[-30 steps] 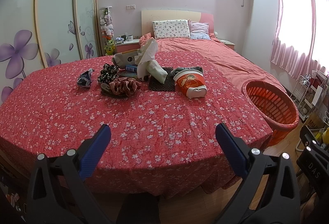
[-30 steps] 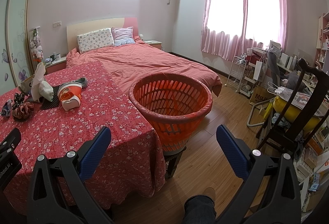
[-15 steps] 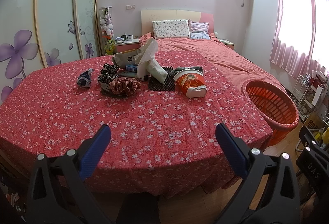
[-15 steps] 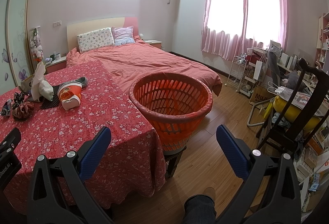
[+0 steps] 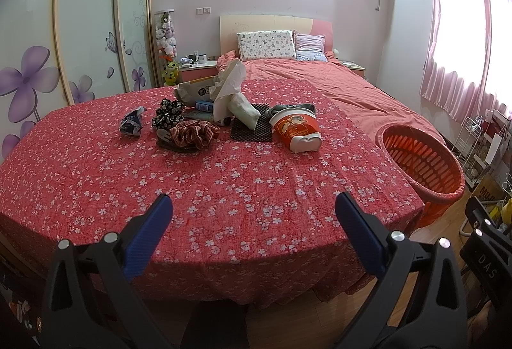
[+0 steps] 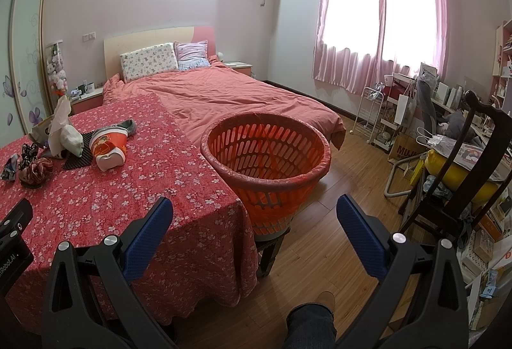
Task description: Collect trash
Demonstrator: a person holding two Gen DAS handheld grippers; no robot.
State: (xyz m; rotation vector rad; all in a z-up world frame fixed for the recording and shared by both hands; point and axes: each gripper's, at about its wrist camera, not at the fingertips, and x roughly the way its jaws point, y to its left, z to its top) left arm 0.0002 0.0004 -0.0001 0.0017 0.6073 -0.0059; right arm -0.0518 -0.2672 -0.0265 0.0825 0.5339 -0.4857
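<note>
Nearest in the lower part of the left wrist view, the left gripper is hanging with its blue-padded jaws spread wide and nothing between them, well short of any item. The right gripper, low in the right wrist view, is likewise standing wide open and empty, pointing toward the floor gap between the table and the basket; a trouser leg and shoe are showing at the bottom edge. Compared with the pictures from a second ago, nothing is shifting: both tongs and every object are sitting where they were, so collection is judged not yet begun. Beyond the left gripper, the table with the red flowered cloth is carrying the clutter across the middle of the frame: a crumpled wrapper at left, a black scrunchie and a checked scrunchie just beside it, a tipped paper cup at centre right next to a dark mat, and crumpled tissue paper standing behind. The orange basket is sitting off the table's right edge, apparently empty. Farthest, in the upper centre, the bed with pillows is lying against the wall. The wrapper, cup and tissue are judged the likely trash.
</note>
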